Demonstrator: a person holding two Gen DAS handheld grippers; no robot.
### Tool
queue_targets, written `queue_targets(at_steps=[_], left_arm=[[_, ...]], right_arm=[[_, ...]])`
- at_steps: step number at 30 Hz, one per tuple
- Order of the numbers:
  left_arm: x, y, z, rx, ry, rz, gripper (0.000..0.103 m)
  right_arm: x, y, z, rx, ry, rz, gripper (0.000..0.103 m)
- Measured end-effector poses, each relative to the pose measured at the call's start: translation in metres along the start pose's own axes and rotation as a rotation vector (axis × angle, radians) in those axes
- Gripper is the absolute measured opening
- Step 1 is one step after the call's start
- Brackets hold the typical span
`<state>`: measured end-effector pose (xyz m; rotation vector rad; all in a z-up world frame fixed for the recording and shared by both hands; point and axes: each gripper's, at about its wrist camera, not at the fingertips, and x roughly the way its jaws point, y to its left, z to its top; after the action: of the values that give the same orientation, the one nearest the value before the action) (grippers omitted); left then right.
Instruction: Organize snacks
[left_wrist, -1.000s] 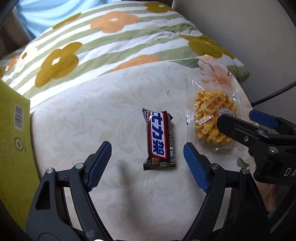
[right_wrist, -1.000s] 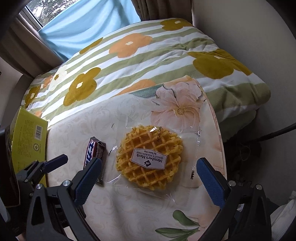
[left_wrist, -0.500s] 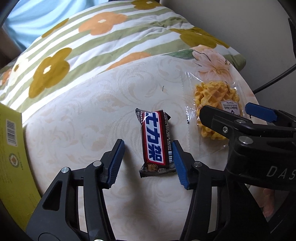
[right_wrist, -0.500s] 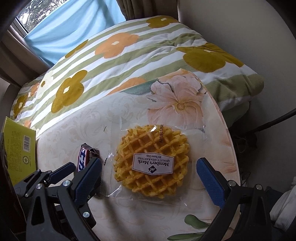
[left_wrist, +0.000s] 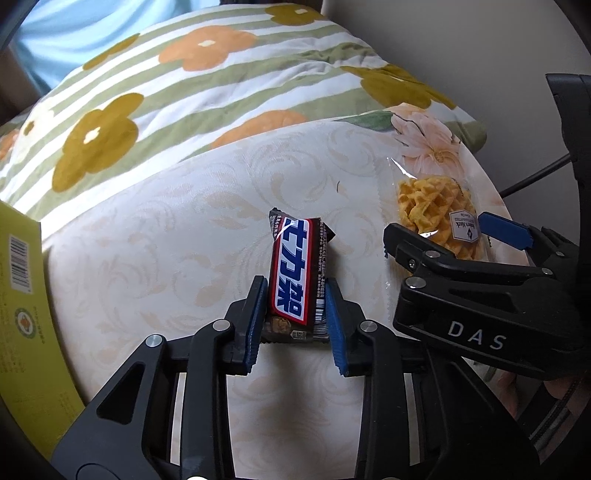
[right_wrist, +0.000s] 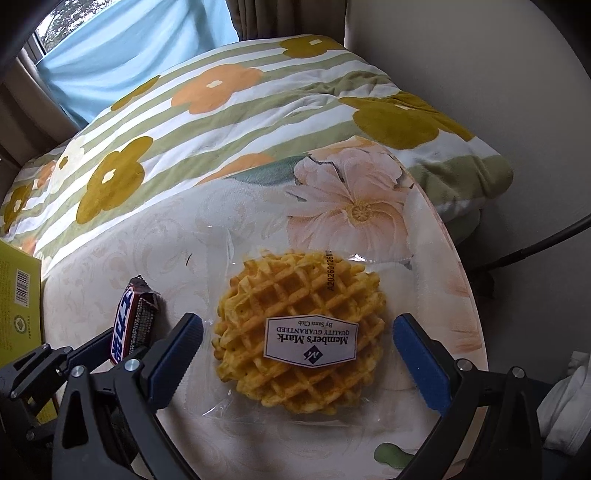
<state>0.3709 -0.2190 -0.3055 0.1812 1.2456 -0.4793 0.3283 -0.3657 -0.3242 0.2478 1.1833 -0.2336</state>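
1. Bedding: a striped quilt with orange and olive flowers (right_wrist: 207, 122) fills the upper half of both views, from nine o'clock round to two o'clock.
2. Tabletop: a round cream table with a floral print (right_wrist: 354, 206) lies against the quilt's near edge and carries both snacks.
3. Box: a yellow-green box with a barcode (left_wrist: 22, 295) sits at the table's nine o'clock edge.
4. Right gripper (right_wrist: 299, 358): its blue pads stand wide apart on either side of the waffle, at eight and four o'clock of it, not pressing it.
5. Left gripper (left_wrist: 295, 314): its pads are closed against both long sides of the chocolate bar's near end.
6. Waffle in a clear wrapper (right_wrist: 299, 332): flat on the table, label up, at three o'clock of the bar.
7. Chocolate bar (left_wrist: 295, 273): it points toward twelve o'clock, near the table's middle.
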Motion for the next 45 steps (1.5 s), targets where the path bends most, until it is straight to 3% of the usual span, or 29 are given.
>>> queue_targets(at_steps=[7,11,14,16,25,36,39,40,42,43,44,45], left_arm=[[-0.002,0.003,-0.002,-0.011,-0.001,0.001,0.027],[-0.004,0.007,-0.001,-0.024,-0.011,0.006,0.027],[-0.008,0.008,0.000,-0.029,-0.022,0.012,0.027],[-0.012,0.009,0.001,-0.034,-0.030,0.015,0.027],[-0.038,0.014,0.004,-0.087,-0.081,0.025,0.027],[-0.073,0.018,-0.005,-0.162,-0.156,0.026,0.023],[-0.065,0.022,-0.006,-0.169,-0.124,0.030,0.024],[-0.059,0.024,-0.005,-0.170,-0.108,0.039,0.026],[-0.045,0.027,-0.005,-0.170,-0.067,0.042,0.047],[-0.040,0.028,-0.006,-0.166,-0.068,0.047,0.077],[-0.039,0.028,-0.006,-0.157,-0.085,0.048,0.090],[-0.040,0.027,-0.006,-0.146,-0.102,0.044,0.091]], right_arm=[[0.011,0.001,-0.003,-0.057,-0.049,-0.052,0.103],[0.009,0.000,-0.004,-0.079,-0.060,-0.033,0.103],[0.007,-0.001,-0.006,-0.089,-0.063,-0.028,0.096],[0.002,-0.002,-0.007,-0.102,-0.066,-0.026,0.087],[-0.020,-0.012,-0.011,-0.068,-0.077,0.098,0.075],[-0.062,-0.004,-0.007,-0.164,-0.156,0.165,0.074],[-0.068,-0.003,-0.007,-0.190,-0.169,0.175,0.074],[-0.069,-0.003,-0.008,-0.194,-0.170,0.179,0.074],[-0.070,-0.004,-0.010,-0.196,-0.172,0.187,0.074],[-0.069,-0.004,-0.010,-0.198,-0.171,0.188,0.074],[-0.068,-0.006,-0.010,-0.198,-0.169,0.189,0.074],[-0.066,-0.007,-0.011,-0.198,-0.166,0.191,0.074]])
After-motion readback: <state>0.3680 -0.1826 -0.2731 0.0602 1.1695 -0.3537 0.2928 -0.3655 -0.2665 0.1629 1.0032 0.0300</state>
